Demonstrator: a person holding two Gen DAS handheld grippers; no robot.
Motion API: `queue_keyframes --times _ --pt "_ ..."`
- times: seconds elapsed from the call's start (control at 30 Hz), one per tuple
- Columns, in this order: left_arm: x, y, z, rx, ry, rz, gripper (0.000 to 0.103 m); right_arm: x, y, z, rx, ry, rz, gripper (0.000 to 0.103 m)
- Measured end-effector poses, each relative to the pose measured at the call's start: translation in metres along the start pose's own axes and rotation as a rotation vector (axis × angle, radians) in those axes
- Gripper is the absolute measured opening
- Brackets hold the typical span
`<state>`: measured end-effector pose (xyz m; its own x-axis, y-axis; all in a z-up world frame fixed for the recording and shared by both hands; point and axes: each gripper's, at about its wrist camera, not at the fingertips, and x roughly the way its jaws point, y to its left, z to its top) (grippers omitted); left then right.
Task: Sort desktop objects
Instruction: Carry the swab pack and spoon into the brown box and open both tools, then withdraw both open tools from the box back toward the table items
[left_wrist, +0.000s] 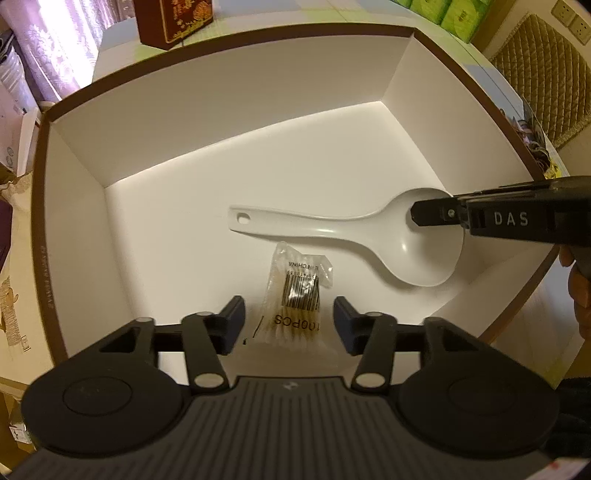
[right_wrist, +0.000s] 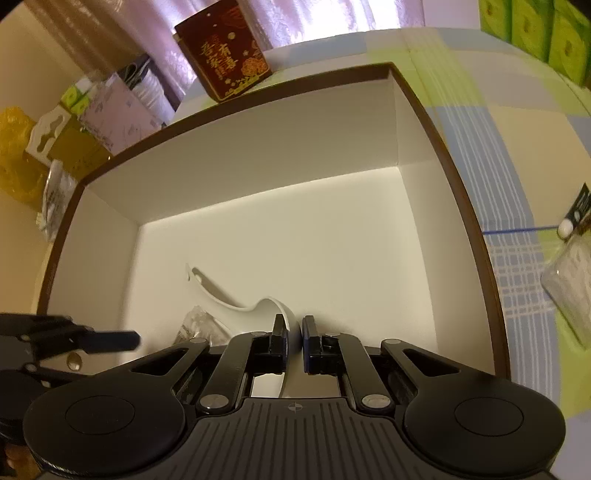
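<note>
1. Left wrist view: left hand-held gripper (left_wrist: 289, 325) inside the white box (left_wrist: 74, 236), jaws spread wide, nothing held; cotton swab packet (left_wrist: 295, 295) flat on the box floor between and just ahead of the fingertips.
2. Same view: white spoon (left_wrist: 332, 230) on the box floor beyond the packet, handle to the left, bowl to the right; right hand-held gripper (left_wrist: 417, 216) reaching into the bowl from the right.
3. Right wrist view: right hand-held gripper (right_wrist: 293, 343) nearly closed, pads either side of the spoon (right_wrist: 258, 306) bowl rim; narrow gap visible, actual contact not determinable.
4. Step in hand, by judgement: deposit of packet and spoon in the box; packet apparently released, spoon at the point of release.
5. Next move, by judgement: open the right jaws fully, lift both grippers clear of the box wall, proceed to items remaining on the checked tabletop (right_wrist: 517, 147), such as the clear packet (right_wrist: 569, 288) at right.
</note>
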<state>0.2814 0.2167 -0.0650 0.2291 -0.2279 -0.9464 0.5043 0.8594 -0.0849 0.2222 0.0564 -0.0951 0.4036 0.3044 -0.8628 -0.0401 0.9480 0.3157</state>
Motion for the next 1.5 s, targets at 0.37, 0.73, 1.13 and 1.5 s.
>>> queue_keyframes --times 0.37,0.73,1.13,1.5 --pt "-0.016 0.001 -0.009 -0.022 -0.039 0.044 0.089 -0.014 0.027 -0.005 -0.221 -0.033 -0.003 0.089" --pt "-0.043 -0.005 -0.017 -0.068 -0.092 0.128 0.092 -0.041 0.041 -0.026 -0.509 -0.143 -0.139 0.101" --pt "-0.071 -0.019 -0.034 -0.120 -0.148 0.159 0.096 -0.067 0.025 -0.041 -0.506 -0.188 -0.153 0.101" --pt "-0.095 -0.039 -0.055 -0.180 -0.192 0.183 0.098 -0.094 0.015 -0.060 -0.519 -0.219 -0.123 0.101"
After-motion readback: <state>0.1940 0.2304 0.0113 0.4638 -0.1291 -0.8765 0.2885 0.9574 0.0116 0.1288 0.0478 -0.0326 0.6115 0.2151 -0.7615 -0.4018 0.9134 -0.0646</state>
